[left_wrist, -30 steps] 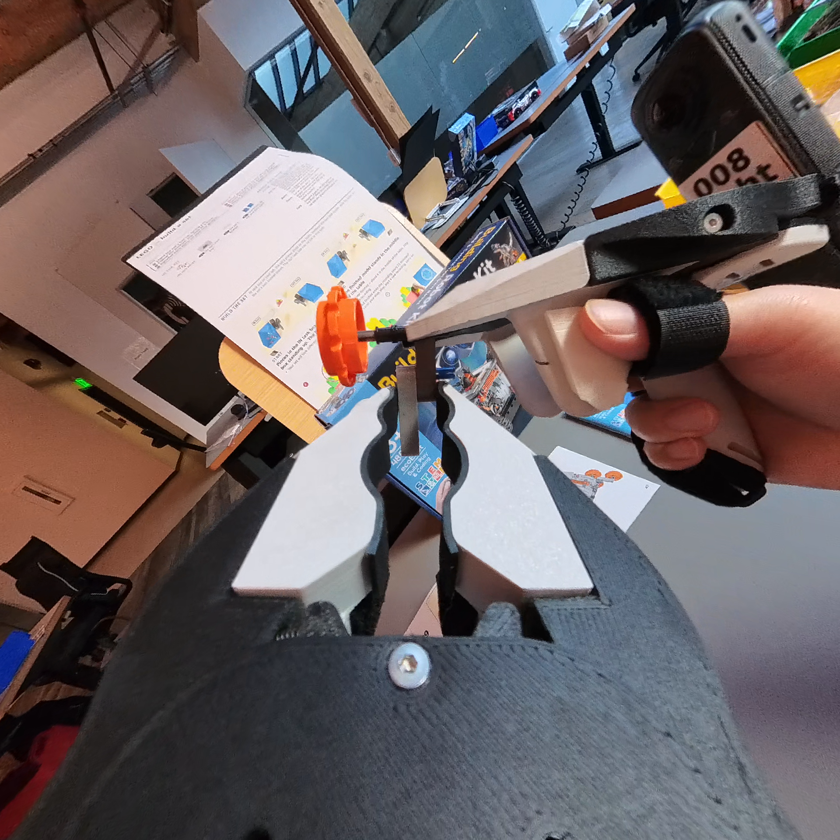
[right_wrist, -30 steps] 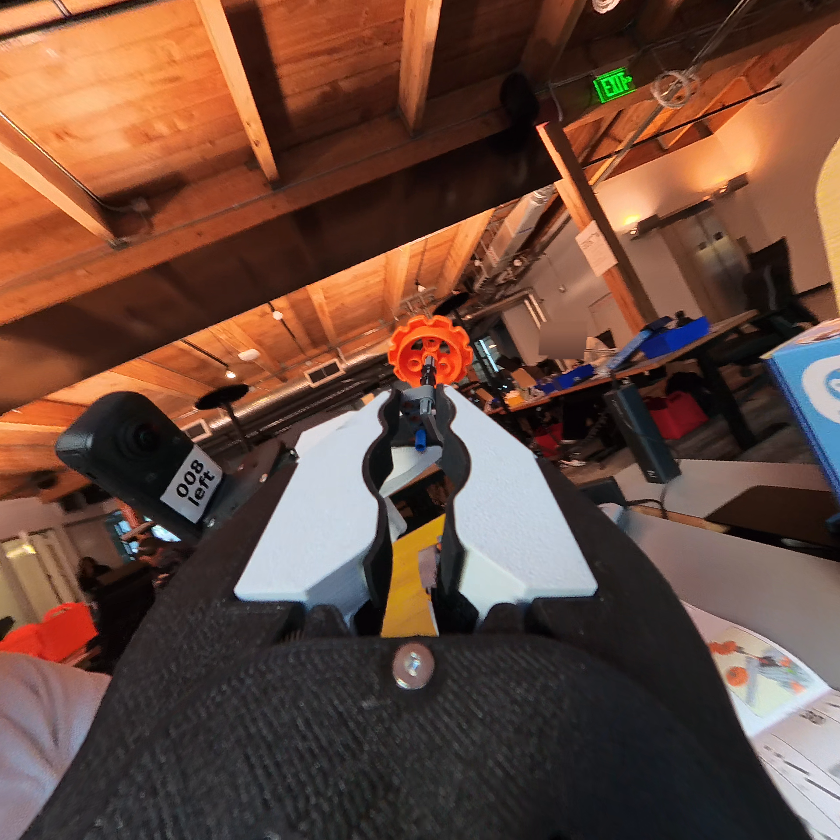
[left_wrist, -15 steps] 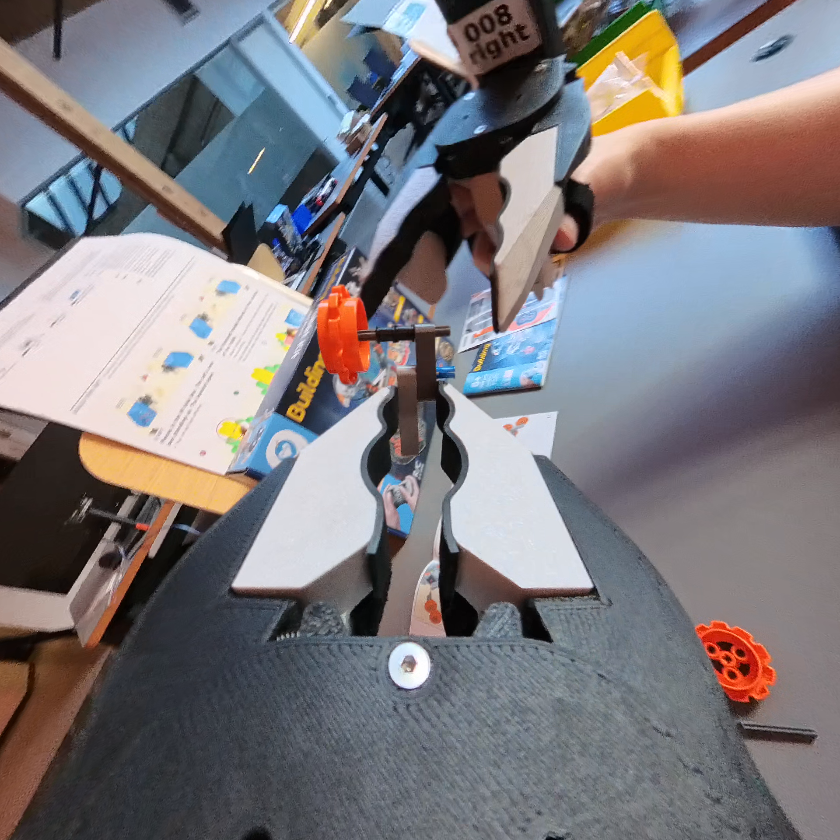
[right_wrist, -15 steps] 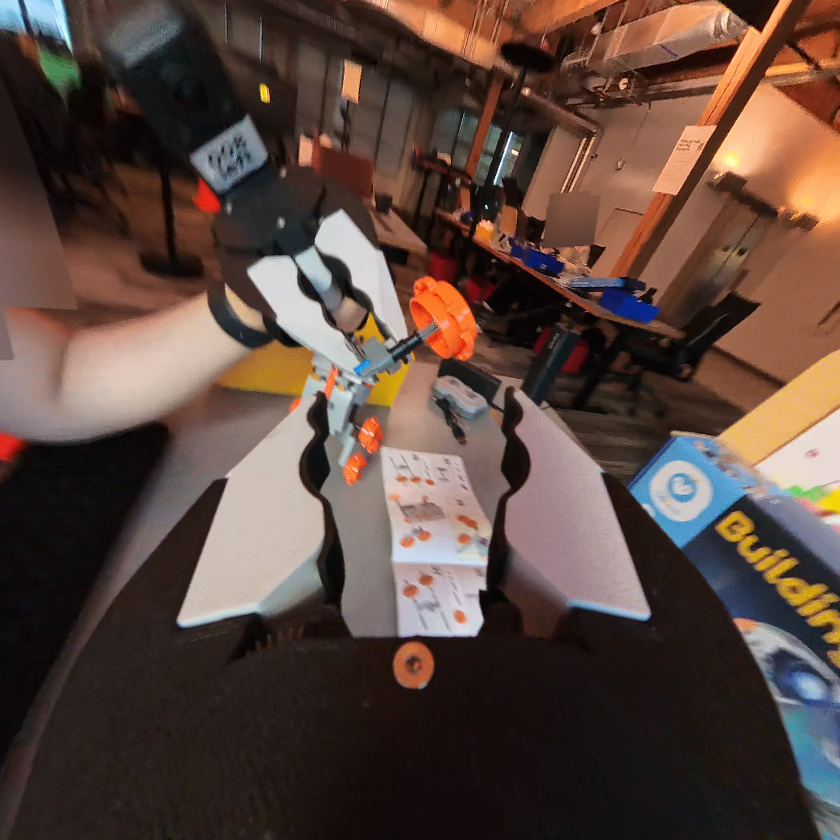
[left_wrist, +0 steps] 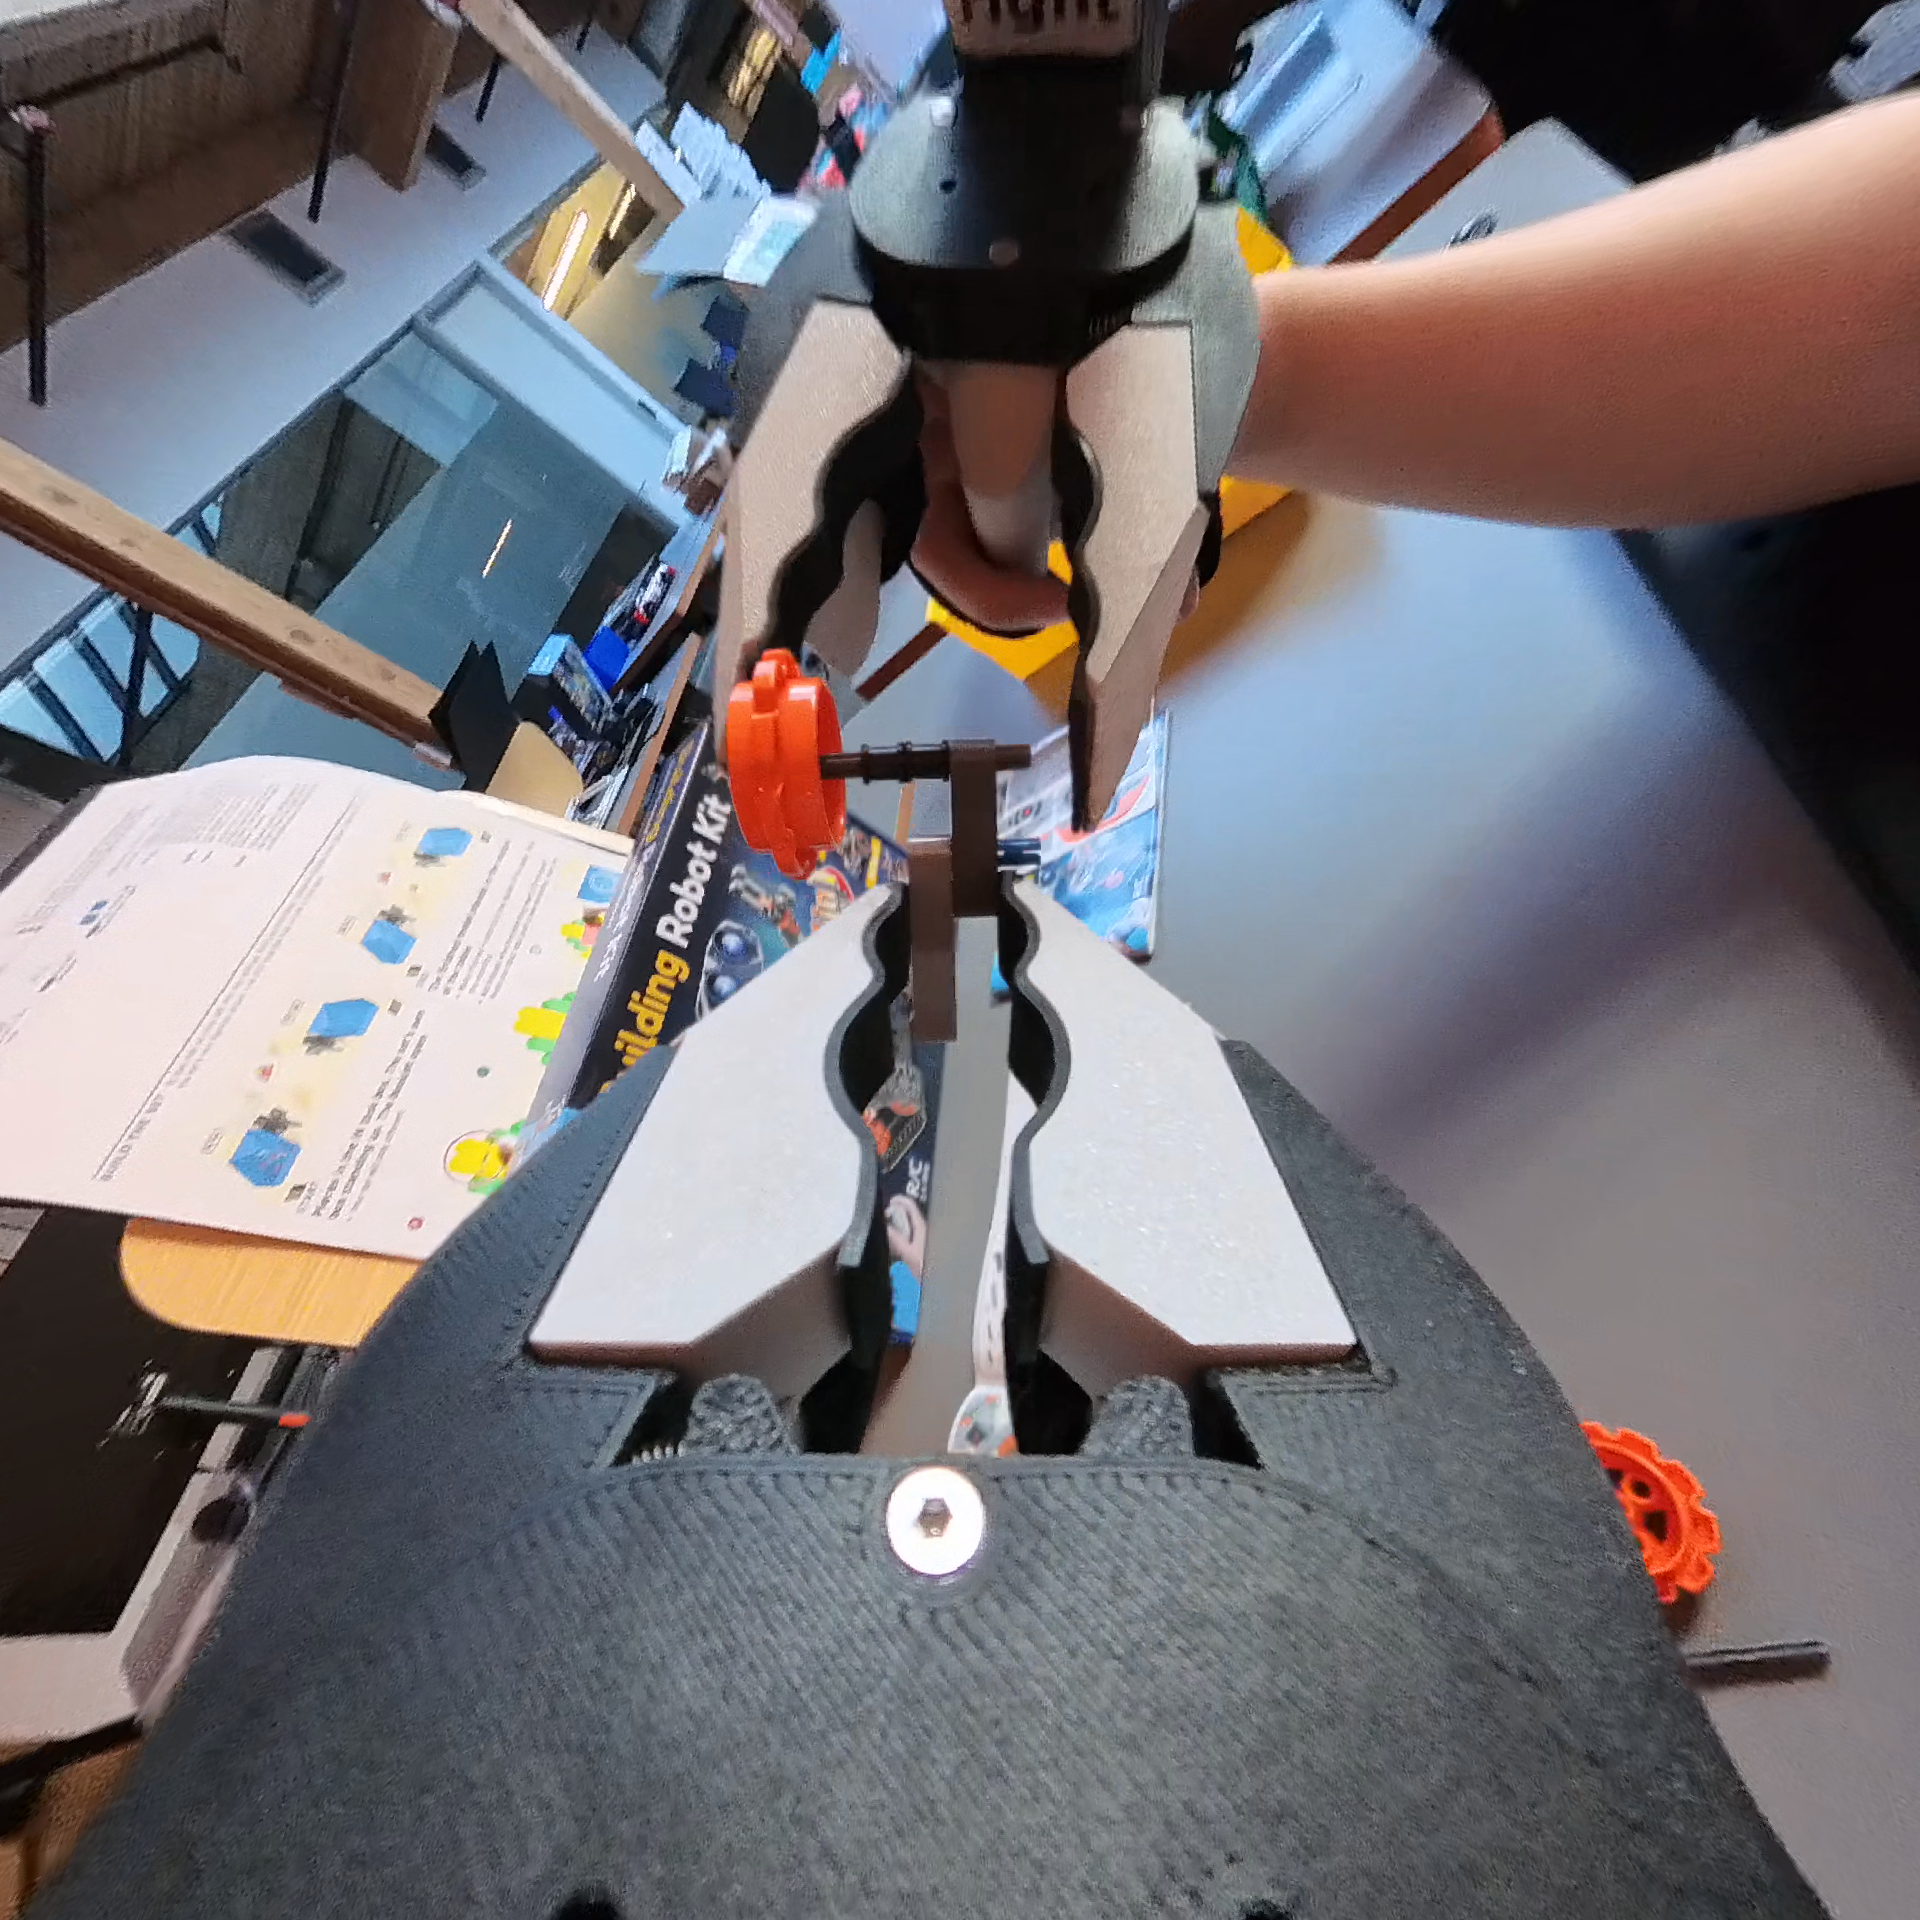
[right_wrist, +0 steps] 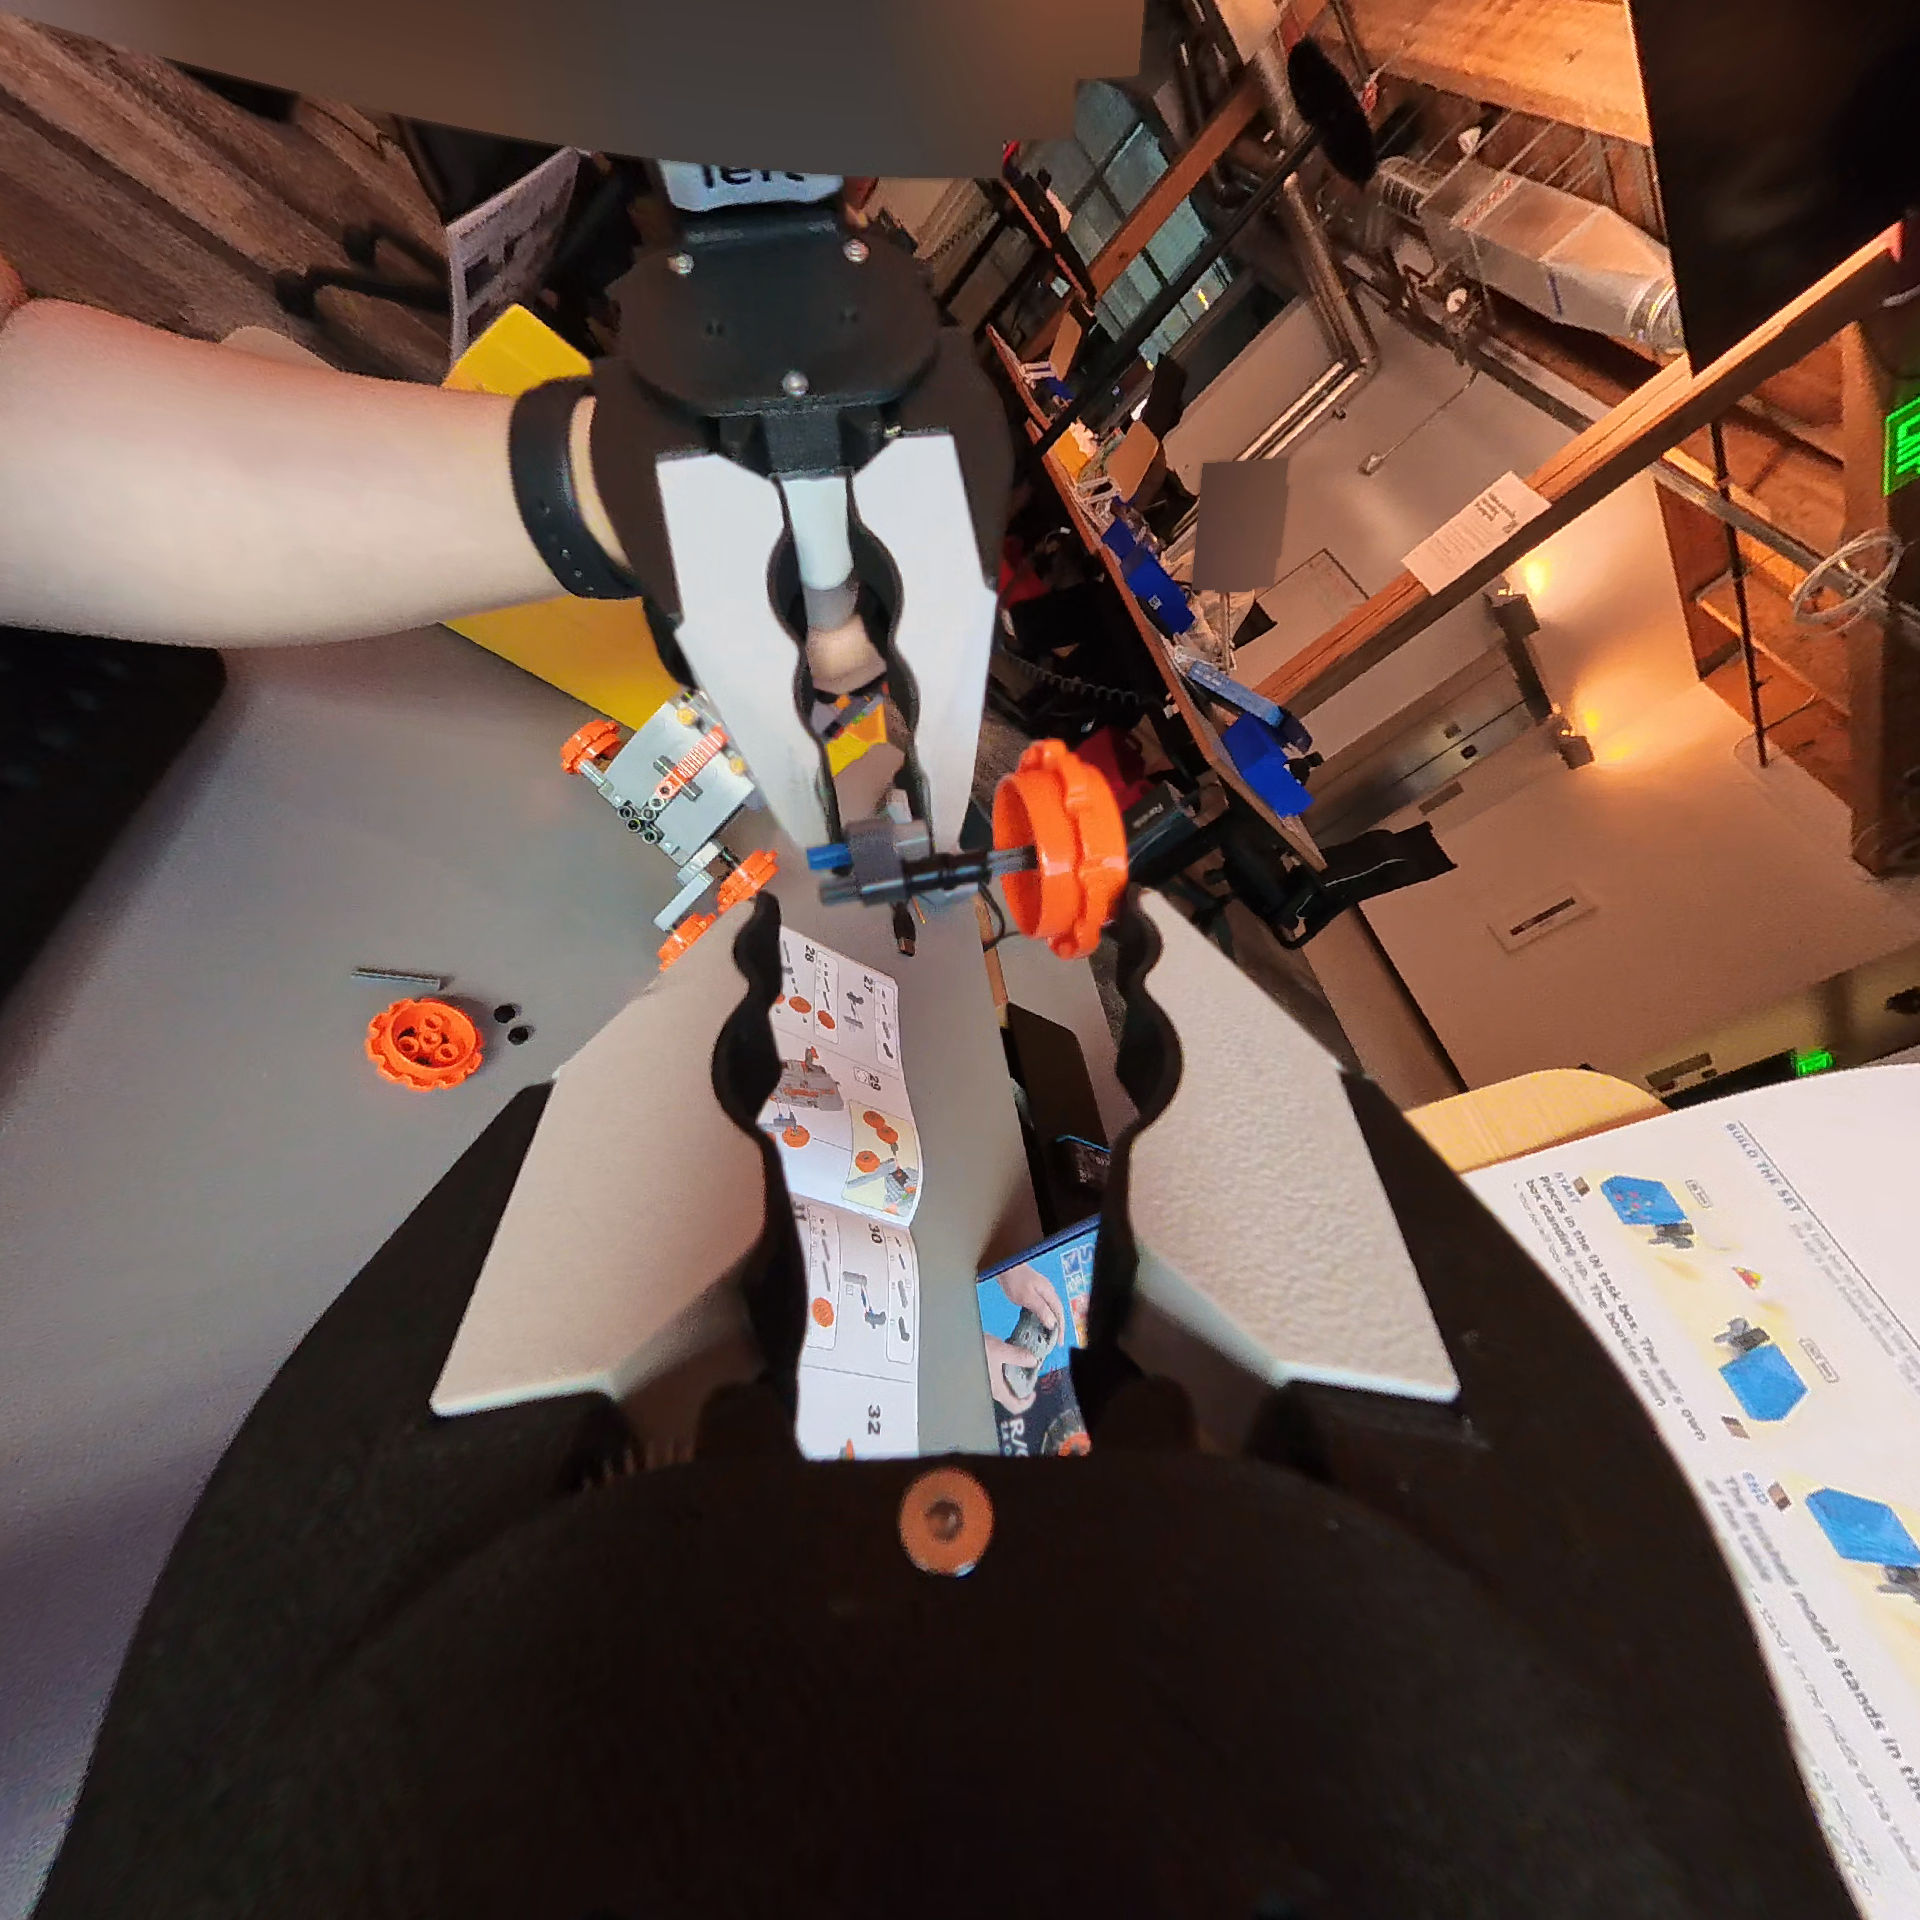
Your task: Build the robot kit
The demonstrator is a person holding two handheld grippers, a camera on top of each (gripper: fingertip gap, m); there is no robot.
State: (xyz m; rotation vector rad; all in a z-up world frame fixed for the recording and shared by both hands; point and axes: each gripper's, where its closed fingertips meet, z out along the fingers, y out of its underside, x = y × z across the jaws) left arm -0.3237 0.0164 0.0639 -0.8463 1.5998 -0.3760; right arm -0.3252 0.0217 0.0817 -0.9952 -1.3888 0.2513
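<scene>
My left gripper (left_wrist: 951, 904) is shut on a small grey beam (left_wrist: 935, 966) that carries a black axle (left_wrist: 883, 764) with an orange wheel (left_wrist: 779, 774) on its end. It holds this piece in the air above the grey table (left_wrist: 1455, 935). My right gripper (right_wrist: 945, 914) is open and empty. It points at the left gripper (right_wrist: 873, 831), and its tips are just short of the orange wheel (right_wrist: 1060, 847). In the left wrist view the right gripper (left_wrist: 925, 748) comes from above, its open fingers either side of the axle.
On the table lie a loose orange wheel (right_wrist: 421, 1042), a grey axle (right_wrist: 400, 977), a partly built grey model (right_wrist: 675, 790) and an instruction booklet (right_wrist: 847, 1143). A kit box (left_wrist: 686, 935) and a printed sheet (left_wrist: 260, 987) stand at the side. A yellow bin (right_wrist: 530, 364) is behind. Only a small space, under 4 cm, lies between the two pairs of fingers.
My right gripper let go of the axle piece, opened, drew back and turned to face the left gripper. The left gripper stays shut on the piece and has tilted down toward the table.
</scene>
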